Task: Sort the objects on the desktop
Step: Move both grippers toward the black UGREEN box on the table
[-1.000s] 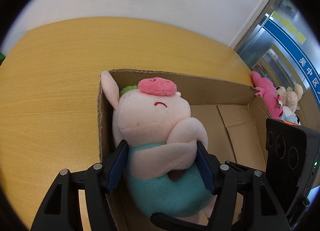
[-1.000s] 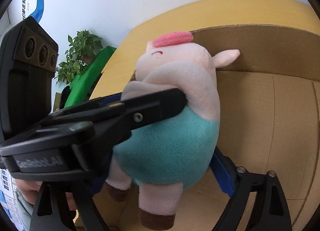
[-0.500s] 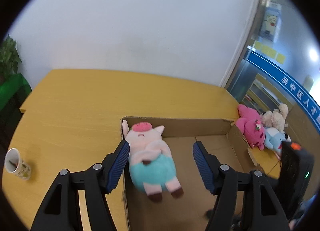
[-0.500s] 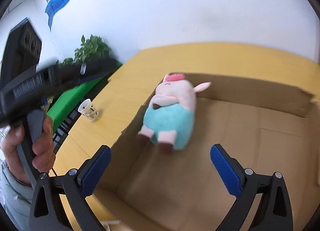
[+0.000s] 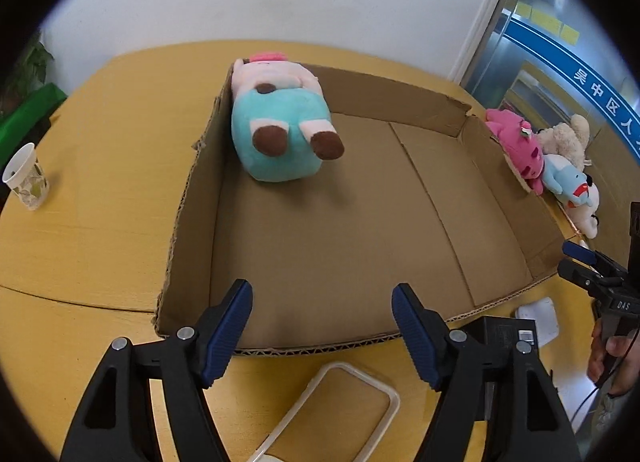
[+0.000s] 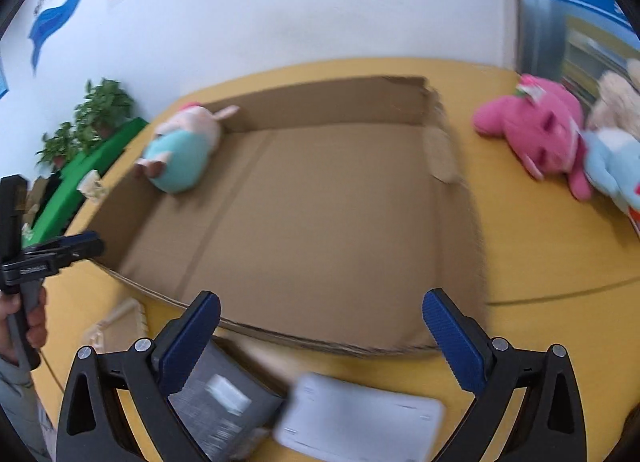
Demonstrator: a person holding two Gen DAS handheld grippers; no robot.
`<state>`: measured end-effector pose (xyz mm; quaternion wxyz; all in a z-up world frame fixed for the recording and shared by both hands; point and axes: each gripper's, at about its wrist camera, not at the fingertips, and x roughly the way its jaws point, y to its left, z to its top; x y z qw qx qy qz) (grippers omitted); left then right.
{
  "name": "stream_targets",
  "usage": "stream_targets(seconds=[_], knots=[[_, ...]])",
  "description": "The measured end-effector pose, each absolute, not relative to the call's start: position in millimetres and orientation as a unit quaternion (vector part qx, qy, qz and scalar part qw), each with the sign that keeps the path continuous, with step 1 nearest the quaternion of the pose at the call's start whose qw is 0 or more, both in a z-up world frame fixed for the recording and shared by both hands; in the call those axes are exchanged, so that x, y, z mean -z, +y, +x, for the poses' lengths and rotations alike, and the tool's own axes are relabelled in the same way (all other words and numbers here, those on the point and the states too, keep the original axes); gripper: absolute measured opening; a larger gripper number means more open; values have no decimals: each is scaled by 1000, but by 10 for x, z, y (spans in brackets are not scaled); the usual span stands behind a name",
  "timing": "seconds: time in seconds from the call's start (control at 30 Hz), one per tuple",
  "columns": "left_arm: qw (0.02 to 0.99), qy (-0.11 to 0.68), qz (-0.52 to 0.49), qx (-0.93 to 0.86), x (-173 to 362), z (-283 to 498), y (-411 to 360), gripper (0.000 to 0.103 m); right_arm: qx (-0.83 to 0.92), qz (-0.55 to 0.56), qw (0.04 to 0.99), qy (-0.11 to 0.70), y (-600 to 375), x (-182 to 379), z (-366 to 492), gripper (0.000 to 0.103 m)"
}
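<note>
- 1 pig plush [image 5: 280, 129] lies in the far-left corner of the box [image 5: 400, 229].
- 3 plush toys [image 6: 536, 137] lie outside the box's right wall, the outermost ones cut off.
- Left gripper [image 5: 322, 326] and right gripper [image 6: 320, 334]: jaws apart, having just been opening, nothing between.
- Right view is blurred.

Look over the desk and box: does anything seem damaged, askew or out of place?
The cardboard box has ragged, torn wall edges, worst at its far right corner. The pig plush lies tipped on its back in the far left corner, feet up. Three plush toys lie heaped outside, against the right wall.
</note>
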<state>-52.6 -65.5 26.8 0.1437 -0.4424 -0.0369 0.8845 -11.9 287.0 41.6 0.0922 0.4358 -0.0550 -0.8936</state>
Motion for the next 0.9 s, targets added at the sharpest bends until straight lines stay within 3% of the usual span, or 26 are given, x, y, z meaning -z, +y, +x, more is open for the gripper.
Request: stream_targets(seconds=[0.27, 0.4, 0.5, 0.6, 0.9], knots=[[118, -45, -451, -884, -393, -361, -595, 72, 908, 415, 59, -12, 2967, -519, -41, 102], [101, -39, -368, -924, -802, -40, -512, 72, 926, 369, 82, 0, 2802, -831, 236, 103], [110, -30, -301, -947, -1088, 251, -365, 81, 937, 335, 98, 6, 2657, -1024, 475, 103], [136, -13, -269, -953, -1226, 456, -196, 82, 945, 309, 103, 8, 2550, -1155, 692, 103], [172, 4, -262, -949, -1197, 694, 83, 82, 946, 300, 117, 22, 2228, -1201, 920, 103]])
